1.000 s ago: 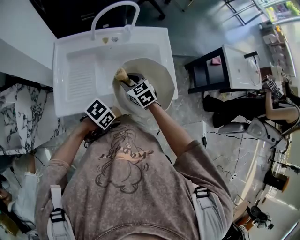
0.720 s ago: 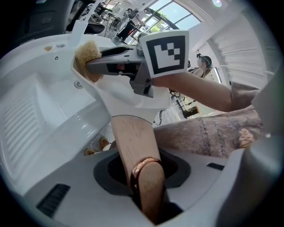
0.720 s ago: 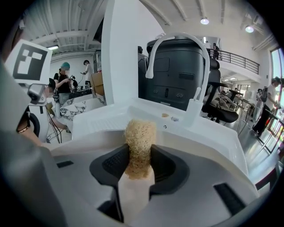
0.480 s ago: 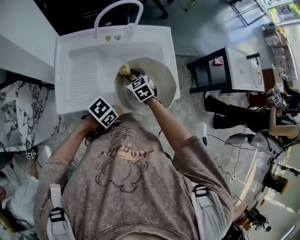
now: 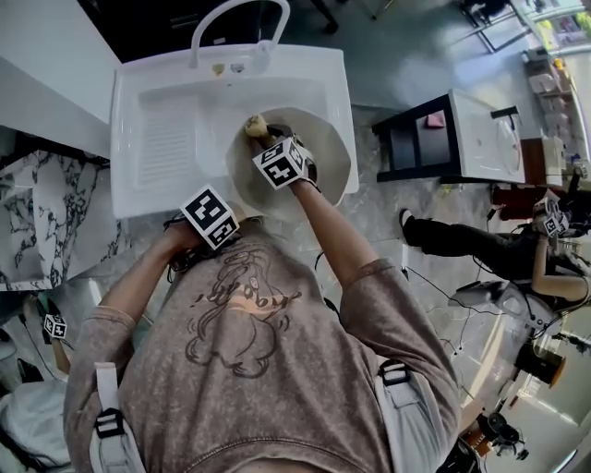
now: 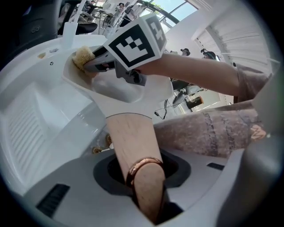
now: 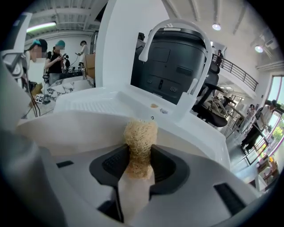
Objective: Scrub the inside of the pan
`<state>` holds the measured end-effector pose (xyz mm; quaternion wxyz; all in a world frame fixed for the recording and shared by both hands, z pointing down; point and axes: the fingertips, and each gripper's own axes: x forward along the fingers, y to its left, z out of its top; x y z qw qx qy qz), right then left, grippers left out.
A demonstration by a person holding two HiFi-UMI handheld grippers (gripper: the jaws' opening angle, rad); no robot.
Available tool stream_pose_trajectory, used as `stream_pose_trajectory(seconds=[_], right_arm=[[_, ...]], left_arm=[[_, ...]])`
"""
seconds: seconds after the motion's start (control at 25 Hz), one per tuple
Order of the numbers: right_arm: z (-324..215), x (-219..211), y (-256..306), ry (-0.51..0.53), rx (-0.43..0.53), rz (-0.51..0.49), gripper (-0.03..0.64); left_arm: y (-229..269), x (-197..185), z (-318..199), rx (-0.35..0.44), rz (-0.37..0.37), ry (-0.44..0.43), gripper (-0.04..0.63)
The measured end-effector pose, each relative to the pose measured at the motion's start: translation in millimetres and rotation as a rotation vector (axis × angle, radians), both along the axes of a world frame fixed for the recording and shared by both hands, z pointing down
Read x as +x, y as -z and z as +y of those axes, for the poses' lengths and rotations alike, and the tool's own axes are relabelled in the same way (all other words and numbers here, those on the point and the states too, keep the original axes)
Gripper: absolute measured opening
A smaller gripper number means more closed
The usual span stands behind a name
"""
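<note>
A cream pan (image 5: 325, 148) lies tilted in the white sink (image 5: 166, 102). Its wooden handle (image 6: 133, 142), which has a copper ring, sits between the jaws of my left gripper (image 6: 144, 181), shut on it. In the head view the left gripper (image 5: 220, 227) is at the sink's near edge. My right gripper (image 5: 270, 140) reaches into the pan, shut on a tan loofah scrubber (image 7: 140, 135). The scrubber (image 5: 253, 125) presses against the pan's far-left inner wall, near the rim (image 7: 66, 122). From the left gripper view I see the scrubber (image 6: 83, 56) ahead of the right gripper (image 6: 100, 62).
A white arched faucet (image 5: 238, 17) stands at the sink's far edge, and ribbed washboard ridges (image 5: 166, 148) line its left side. A marble counter (image 5: 37, 217) is on the left and a black-and-white stand (image 5: 443, 129) on the right. Cables run over the floor and people stand nearby.
The right gripper has slid the scrubber a little further up the pan's far-left wall. The left gripper keeps its hold on the handle.
</note>
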<state>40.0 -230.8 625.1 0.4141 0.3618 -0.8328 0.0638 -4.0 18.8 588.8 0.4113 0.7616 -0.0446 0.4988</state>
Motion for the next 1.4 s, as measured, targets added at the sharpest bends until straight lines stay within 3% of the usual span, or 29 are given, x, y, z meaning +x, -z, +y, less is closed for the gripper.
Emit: stream_pose_trajectory(seconds=[0.56,1.04,1.4], right_arm=[[-20,53,-13,-0.123,-0.016,0.103,0.160],[-24,84,-2,-0.149,0.007,0.186,0.160],[-19,111,12,-0.241,-0.001,0.207,0.160]], left_arm=[[-6,-4,0,-0.011,-0.029,-0.021,0.137],[-5,-4,-4,-0.014,-0.026,0.021,0.129],[-6,-3,-5,-0.020,-0.020,0.055,0.121]])
